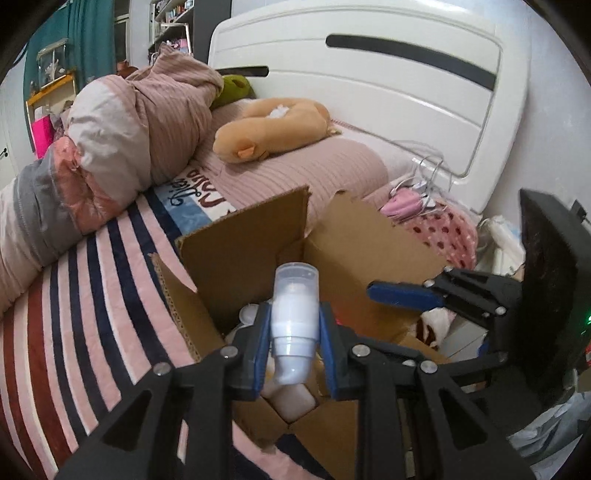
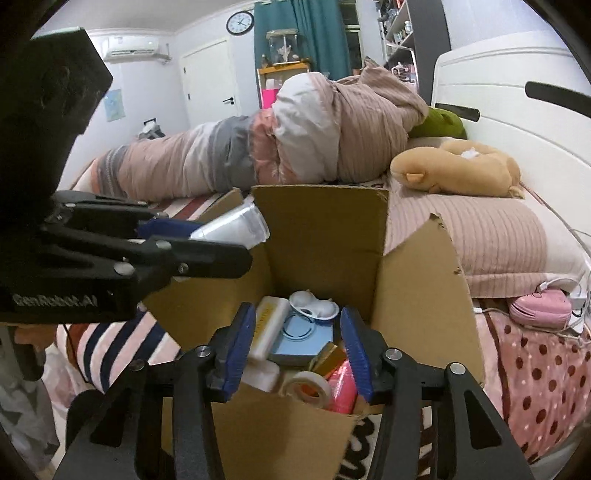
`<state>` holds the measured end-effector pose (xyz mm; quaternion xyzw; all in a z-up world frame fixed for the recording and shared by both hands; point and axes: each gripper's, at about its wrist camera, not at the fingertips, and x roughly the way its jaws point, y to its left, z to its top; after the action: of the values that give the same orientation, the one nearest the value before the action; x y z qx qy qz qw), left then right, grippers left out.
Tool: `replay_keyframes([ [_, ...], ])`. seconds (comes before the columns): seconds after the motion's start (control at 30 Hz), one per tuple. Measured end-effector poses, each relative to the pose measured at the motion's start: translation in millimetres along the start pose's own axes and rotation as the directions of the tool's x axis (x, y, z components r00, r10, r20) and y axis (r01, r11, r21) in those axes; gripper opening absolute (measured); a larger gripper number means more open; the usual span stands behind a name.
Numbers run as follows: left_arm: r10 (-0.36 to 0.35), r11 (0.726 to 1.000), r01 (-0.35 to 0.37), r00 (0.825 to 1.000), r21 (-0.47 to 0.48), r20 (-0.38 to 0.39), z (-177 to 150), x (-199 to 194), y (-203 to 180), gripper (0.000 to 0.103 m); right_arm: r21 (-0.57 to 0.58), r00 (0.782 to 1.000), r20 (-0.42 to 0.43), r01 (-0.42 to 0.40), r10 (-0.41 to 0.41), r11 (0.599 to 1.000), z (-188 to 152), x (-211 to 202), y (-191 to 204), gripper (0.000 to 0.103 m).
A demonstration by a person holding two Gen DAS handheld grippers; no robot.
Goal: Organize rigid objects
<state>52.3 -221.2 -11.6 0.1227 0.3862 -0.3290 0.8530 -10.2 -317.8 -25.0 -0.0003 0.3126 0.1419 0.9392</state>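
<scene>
Clamped between the blue pads of the left gripper [image 1: 294,334], a white pump bottle [image 1: 294,317] hangs over the open cardboard box [image 1: 236,254]; its smooth round body could twist or slip out crooked. From the right wrist, the right gripper [image 2: 297,347] hovers empty and wide open over that box, near enough to bump the tape roll [image 2: 308,387] inside it.

Over on the bed [image 2: 491,236], a tan plush toy [image 2: 458,168] lies right against the white headboard [image 2: 517,107]. A bundled pink-and-grey quilt [image 2: 280,147] sprawls along the bed's far side. A pink pouch [image 2: 539,308] sits at the near edge with white cables. Beyond the bed, a wall clock [image 2: 240,23] hangs beside teal curtains [image 2: 317,33].
</scene>
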Motion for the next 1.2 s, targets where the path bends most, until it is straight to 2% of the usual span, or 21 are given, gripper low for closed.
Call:
replay_keyframes([
  [0.13,0.010,1.000,-0.010,1.000,0.002,-0.014,0.5,9.1,2.6,0.025,0.020,1.000,0.005,-0.014,0.014,1.000,-0.8,2.4,-7.3,0.044],
  [0.2,0.020,1.000,-0.020,1.000,0.004,-0.013,0.3,8.9,3.1,0.037,0.018,1.000,0.005,-0.015,0.015,1.000,-2.0,1.5,-6.3,0.044],
  [0.33,0.028,1.000,-0.028,1.000,-0.004,-0.001,-1.2,1.7,6.2,0.045,0.008,1.000,0.003,-0.018,0.018,1.000,-2.1,1.5,-4.6,0.045],
  [0.4,0.035,0.999,-0.035,0.999,-0.006,0.015,-2.9,-6.4,7.9,0.054,0.007,1.000,0.001,-0.019,0.019,1.000,-2.1,0.7,-2.5,0.045],
  [0.47,0.046,0.999,-0.046,0.998,-0.011,0.040,-4.6,-18.3,9.8,0.060,0.004,1.000,0.001,-0.022,0.022,1.000,-1.5,-1.7,-0.2,0.049],
  [0.63,0.104,0.994,-0.099,0.988,-0.051,0.118,-11.7,-54.7,17.5,0.075,-0.024,0.997,0.033,-0.063,0.064,0.998,9.2,-13.6,8.8,0.069],
  [0.7,0.139,0.988,-0.127,0.978,-0.083,0.154,-17.1,-72.7,23.0,0.083,-0.050,0.995,0.053,-0.078,0.081,0.996,14.4,-19.2,13.9,0.078],
  [0.83,0.216,0.971,-0.187,0.954,-0.152,0.210,-29.6,-102.9,36.7,0.086,-0.133,0.990,0.104,-0.081,0.095,0.988,25.2,-33.7,30.2,0.098],
  [1.03,0.371,0.906,-0.295,0.899,-0.304,0.232,-59.4,-137.2,64.9,0.091,-0.161,0.975,0.167,-0.119,0.146,0.980,35.0,-43.2,44.2,0.101],
  [1.13,0.412,0.877,-0.318,0.884,-0.361,0.222,-75.3,-146.2,78.4,0.091,-0.140,0.964,0.187,-0.162,0.186,0.977,34.2,-43.4,46.8,0.101],
  [1.2,0.425,0.863,-0.323,0.880,-0.388,0.213,-85.5,-150.0,85.8,0.091,-0.132,0.963,0.191,-0.168,0.191,0.977,34.5,-42.6,47.7,0.101],
])
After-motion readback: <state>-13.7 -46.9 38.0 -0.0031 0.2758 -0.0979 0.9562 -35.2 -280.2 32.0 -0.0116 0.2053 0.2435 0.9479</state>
